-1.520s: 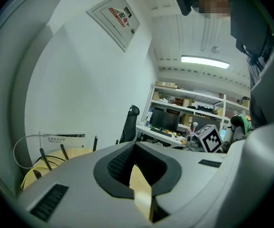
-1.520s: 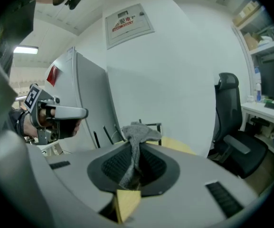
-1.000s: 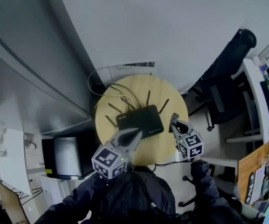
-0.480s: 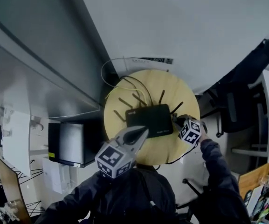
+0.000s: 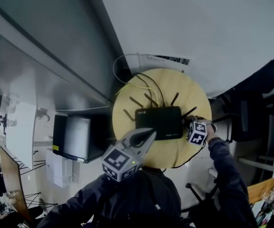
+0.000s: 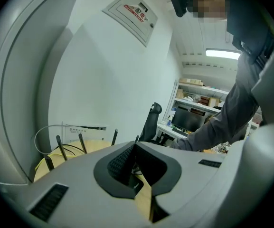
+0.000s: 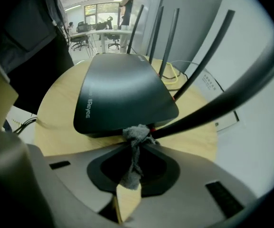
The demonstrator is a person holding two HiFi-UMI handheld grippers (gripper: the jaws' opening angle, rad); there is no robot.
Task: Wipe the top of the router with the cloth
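Observation:
A black router (image 5: pixel 158 123) with several upright antennas lies on a round wooden table (image 5: pixel 193 96). In the right gripper view the router (image 7: pixel 122 96) fills the middle. My right gripper (image 7: pixel 137 141) is shut on a small grey cloth (image 7: pixel 136 137) that hangs between the jaws, its top bunched against the router's near edge. In the head view the right gripper (image 5: pixel 190 123) sits at the router's right end. My left gripper (image 5: pixel 148 136) hovers over the table's near side with jaws shut and nothing between them; its own view shows the antennas (image 6: pixel 82 143) beyond.
Black and yellow cables (image 5: pixel 144 85) trail off the table's far side toward a white wall box (image 5: pixel 163 61). A dark cabinet (image 5: pixel 77 137) stands left of the table, an office chair (image 5: pixel 243 118) to the right. A cable hangs off the table's near edge.
My right gripper has moved in from the table's right edge to the router's right end, bringing the cloth with it. The left gripper has stayed over the near side.

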